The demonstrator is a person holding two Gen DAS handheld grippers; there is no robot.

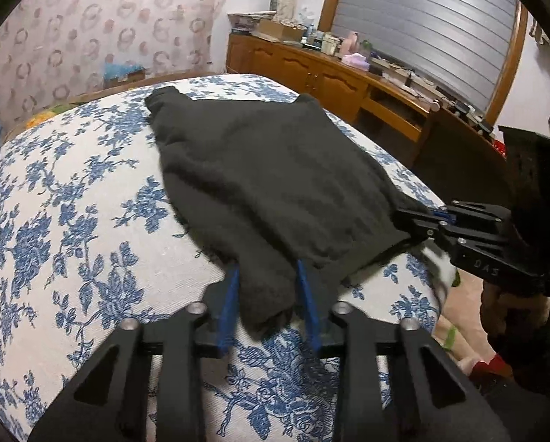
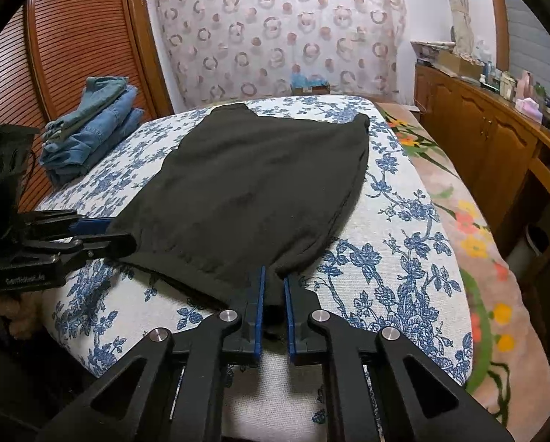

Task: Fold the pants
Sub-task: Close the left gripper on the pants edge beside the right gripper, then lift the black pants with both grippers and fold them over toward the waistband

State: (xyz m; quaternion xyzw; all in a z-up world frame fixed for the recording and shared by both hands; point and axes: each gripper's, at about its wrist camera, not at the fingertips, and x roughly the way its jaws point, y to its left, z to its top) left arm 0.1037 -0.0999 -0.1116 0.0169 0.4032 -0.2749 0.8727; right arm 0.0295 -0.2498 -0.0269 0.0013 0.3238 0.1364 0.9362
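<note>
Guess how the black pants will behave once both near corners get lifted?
The black pants look like soft knit and lie limp on the floral bedspread, so they will likely sag between the right gripper and left gripper. The fuzzy surface probably grips; slipping seems unlikely.

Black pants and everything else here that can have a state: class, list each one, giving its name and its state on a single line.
Black pants: spread flat on the bed, near corners pinched.
Left hand-held gripper: around the near left corner, blue pads on the cloth.
Right hand-held gripper: shut on the near right corner.
Jeans: folded, stacked at the bed's left edge.
Floral bedcover: smooth.
</note>
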